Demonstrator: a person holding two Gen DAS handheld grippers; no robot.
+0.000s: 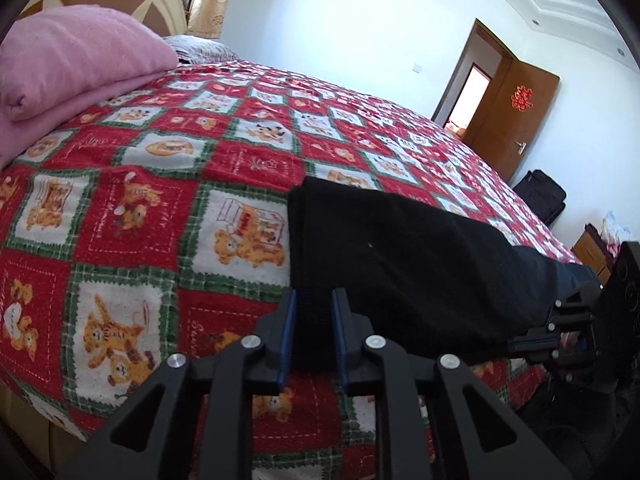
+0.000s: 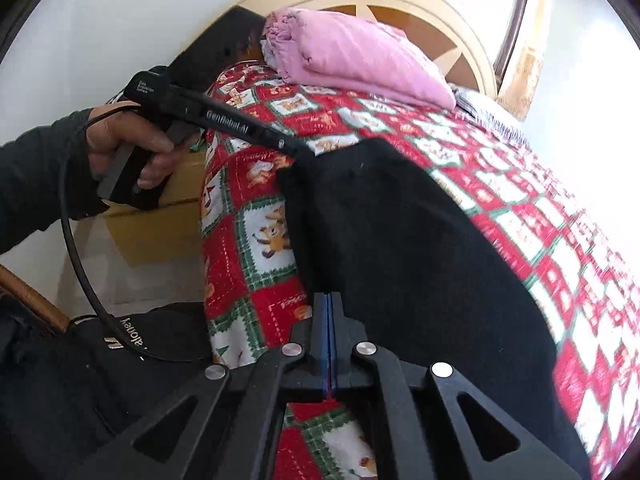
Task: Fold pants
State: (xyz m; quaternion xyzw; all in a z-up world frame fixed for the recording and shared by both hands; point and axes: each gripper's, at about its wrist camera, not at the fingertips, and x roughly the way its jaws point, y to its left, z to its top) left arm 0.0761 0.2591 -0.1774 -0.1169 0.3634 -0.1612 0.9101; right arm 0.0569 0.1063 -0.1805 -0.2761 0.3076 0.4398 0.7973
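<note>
While we hold a gripper in each hand at the near edge of the bed, the folded black fabric pants [image 1: 400,264] lie flat on the red, green and white checked bedspread printed with teddy bears [image 1: 160,208], running along that edge between our two tools.

Item, left gripper [image 1: 314,308]: black frame, blue-padded fingers [image 1: 289,320]. Its jaws stand a little apart, with the near left corner of the pants between them. The pads do not press the cloth in the left wrist view; a narrow gap shows at each side. In the right wrist view its tip meets the far corner of the pants, and our left hand [image 2: 132,148] in a dark sleeve grips the handle.

Item, right gripper [image 2: 329,312]: same make, jaws fully together, blue pads touching down their length. The pants edge lies just ahead of the tips and to their right. Whether a fold of cloth is pinched there we cannot tell. In the left wrist view this tool sits at the opposite end of the pants.

Item, folded pink blanket [image 1: 76,64]: stacked near the cream and brown headboard [image 2: 400,4], well apart from the pants.

Item, brown wooden door [image 1: 516,120]: open, on the far wall.
</note>
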